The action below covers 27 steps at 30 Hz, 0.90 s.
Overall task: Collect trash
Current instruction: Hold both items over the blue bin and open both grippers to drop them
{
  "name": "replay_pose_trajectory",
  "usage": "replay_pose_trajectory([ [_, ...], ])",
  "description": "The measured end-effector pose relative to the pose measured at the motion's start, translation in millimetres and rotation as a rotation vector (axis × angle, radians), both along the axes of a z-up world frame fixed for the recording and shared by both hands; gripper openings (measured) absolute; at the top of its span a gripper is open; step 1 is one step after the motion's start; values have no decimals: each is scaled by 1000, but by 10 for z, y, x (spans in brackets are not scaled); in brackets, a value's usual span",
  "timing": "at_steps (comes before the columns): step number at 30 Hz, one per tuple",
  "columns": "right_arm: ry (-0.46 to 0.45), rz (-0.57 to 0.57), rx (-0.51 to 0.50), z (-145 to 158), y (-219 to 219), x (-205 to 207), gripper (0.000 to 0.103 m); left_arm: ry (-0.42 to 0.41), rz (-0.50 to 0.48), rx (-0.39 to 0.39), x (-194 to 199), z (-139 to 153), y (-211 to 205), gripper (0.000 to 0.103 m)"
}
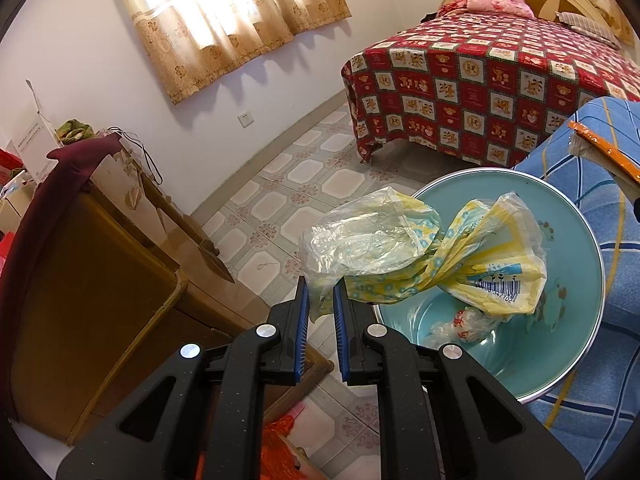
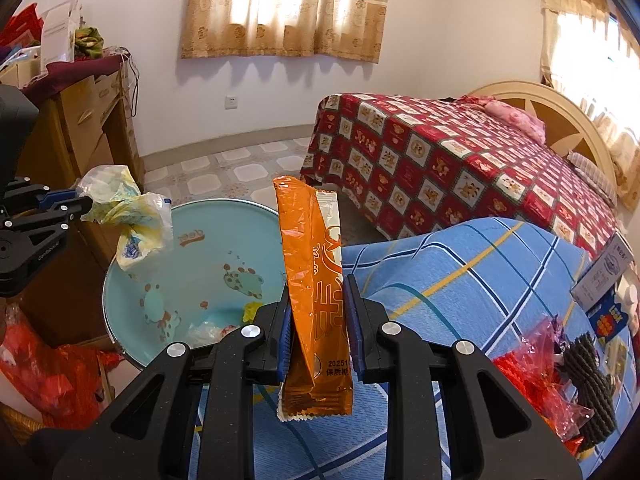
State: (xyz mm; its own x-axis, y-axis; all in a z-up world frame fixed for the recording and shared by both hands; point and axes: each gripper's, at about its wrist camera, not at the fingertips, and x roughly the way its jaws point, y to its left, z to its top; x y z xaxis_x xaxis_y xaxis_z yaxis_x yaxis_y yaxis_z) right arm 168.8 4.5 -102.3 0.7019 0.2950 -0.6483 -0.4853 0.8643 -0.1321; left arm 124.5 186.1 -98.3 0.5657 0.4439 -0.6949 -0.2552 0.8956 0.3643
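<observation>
In the left wrist view, the left tool was clamped on a corner of a crumpled yellow plastic bag, its blue pads pinching the thin film between them. The bag hung ahead and to the right of the tool, over the rim of a light blue basin. Down inside the basin, just beyond the right finger, lay a small clear wrapper with red print. The orange wrapper showed at the far right edge, above the blue checked bedding.

In the right wrist view, the right tool was closed on an orange wrapper, which stood upright between the pads, its top rising above the fingers and its sealed end hanging below them. The basin sat to the left of this tool, with the left tool and its yellow bag over the basin's far left rim. To the right, on the bedding, lay red wrappers and a box.
</observation>
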Motion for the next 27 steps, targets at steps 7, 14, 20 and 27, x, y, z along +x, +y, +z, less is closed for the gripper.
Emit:
replay_pose_trajectory([
  [7,1,4,-2,-6,27,-15,24,-1,-2,-1,9,5,-19,12],
  [14,3,9,-7,-15,73,-41,24,2,-6,-1,11,9,-57,12],
  [20,7,23,-8,-22,110,-53,24,5,-16,-5,13,-1,-125,12],
  [27,12,37,-9,-47,159,-61,24,6,-17,-9,20,-11,-150,12],
])
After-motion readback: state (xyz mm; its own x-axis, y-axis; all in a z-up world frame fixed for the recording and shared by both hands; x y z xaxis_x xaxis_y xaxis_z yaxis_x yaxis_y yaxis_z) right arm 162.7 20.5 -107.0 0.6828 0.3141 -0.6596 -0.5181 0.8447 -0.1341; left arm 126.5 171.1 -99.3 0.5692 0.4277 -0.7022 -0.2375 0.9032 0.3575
